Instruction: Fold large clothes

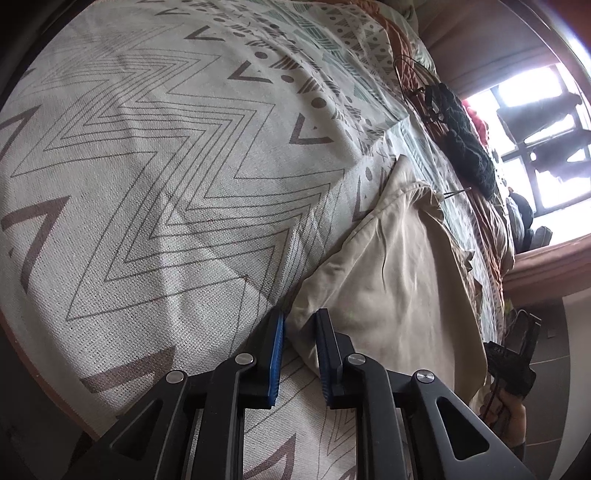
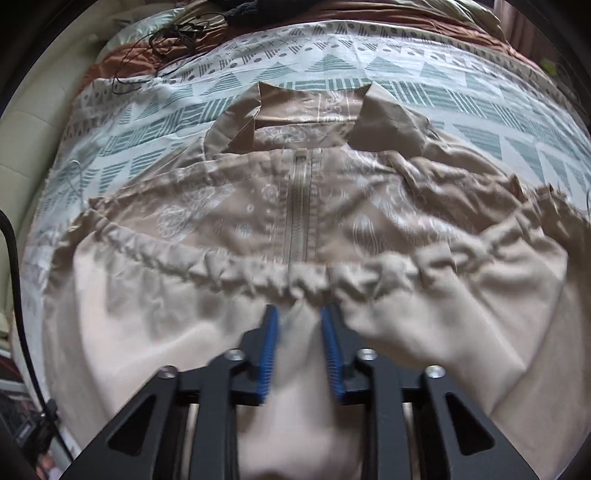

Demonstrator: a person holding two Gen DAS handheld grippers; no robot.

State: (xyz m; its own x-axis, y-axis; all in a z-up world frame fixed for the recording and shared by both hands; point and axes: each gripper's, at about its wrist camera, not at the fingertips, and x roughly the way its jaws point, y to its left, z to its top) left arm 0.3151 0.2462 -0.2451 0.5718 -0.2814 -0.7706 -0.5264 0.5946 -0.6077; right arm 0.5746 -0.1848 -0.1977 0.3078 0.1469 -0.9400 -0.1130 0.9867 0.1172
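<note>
Right wrist view: the right tool (image 2: pixel 298 314) reaches over the near part of a beige jacket (image 2: pixel 229 229) spread on a bed. The jacket lies front up, its zipper (image 2: pixel 301 210) running away from the camera toward the open collar (image 2: pixel 384 107); a gathered elastic hem (image 2: pixel 207 262) runs across the frame just ahead of the fingertips. The blue-padded fingers (image 2: pixel 269 350) stand apart with a fold of pale cloth bulging between them; whether the pads press that cloth cannot be told, as the picture is blurred there. The patterned bedsheet (image 2: pixel 147 122) shows beyond the collar, with a thin dark cord (image 2: pixel 173 33) lying at the far left.

Left wrist view: the left tool (image 1: pixel 299 317) hovers at the jacket's edge, its fingers spread with a gap between the blue pads (image 1: pixel 277 354), a corner of the beige cloth (image 1: pixel 399 280) lying between and ahead of the fingertips. A zigzag-printed sheet (image 1: pixel 155 177) fills the left of the frame. A dark knitted item (image 1: pixel 465 136) lies farther off near a bright window (image 1: pixel 535 147).
</note>
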